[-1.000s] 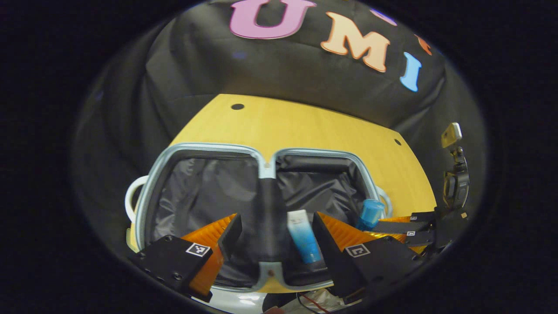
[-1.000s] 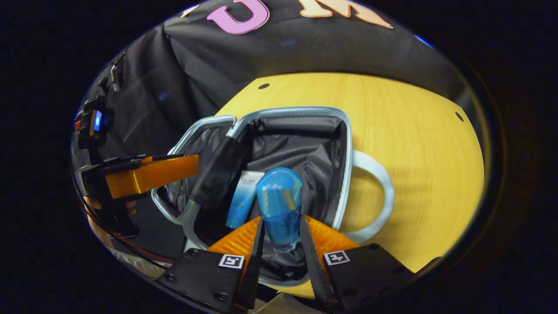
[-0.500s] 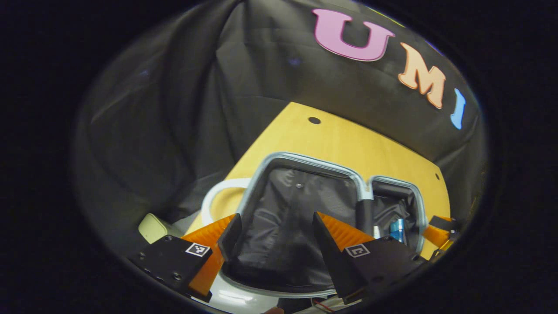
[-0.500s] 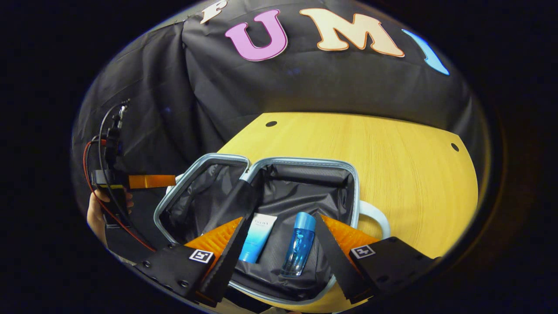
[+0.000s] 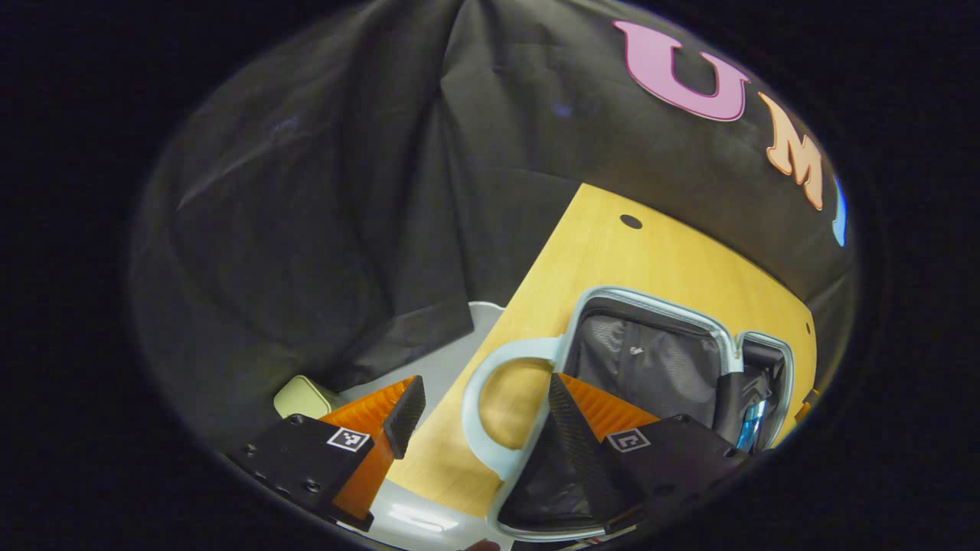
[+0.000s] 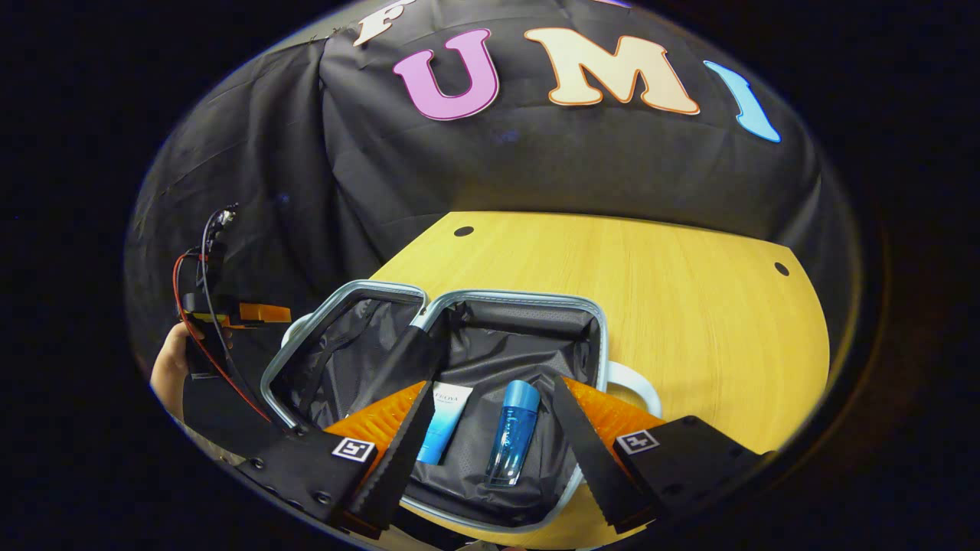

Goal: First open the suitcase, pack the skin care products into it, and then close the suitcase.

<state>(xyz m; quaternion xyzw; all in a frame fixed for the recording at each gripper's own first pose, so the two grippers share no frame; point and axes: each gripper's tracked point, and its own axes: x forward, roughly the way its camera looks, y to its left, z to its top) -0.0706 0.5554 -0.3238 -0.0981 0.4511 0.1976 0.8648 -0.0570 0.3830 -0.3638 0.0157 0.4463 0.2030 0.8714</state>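
Suitcase (image 6: 605,337), a small pale-blue hard shell with black fabric lining, lies open flat on the yellow wooden counter (image 6: 689,306). A blue-white tube (image 6: 444,413) and blue bottle (image 6: 511,432) lie in one half. Both grippers, left (image 5: 482,417) and right (image 6: 490,451), have jaws apart and empty. The shell looks light and rigid; its white loop handle (image 5: 478,398) probably offers the best hold for closing.

Blue bottle (image 6: 511,435), probably pale-rimmed suitcase (image 6: 521,298)
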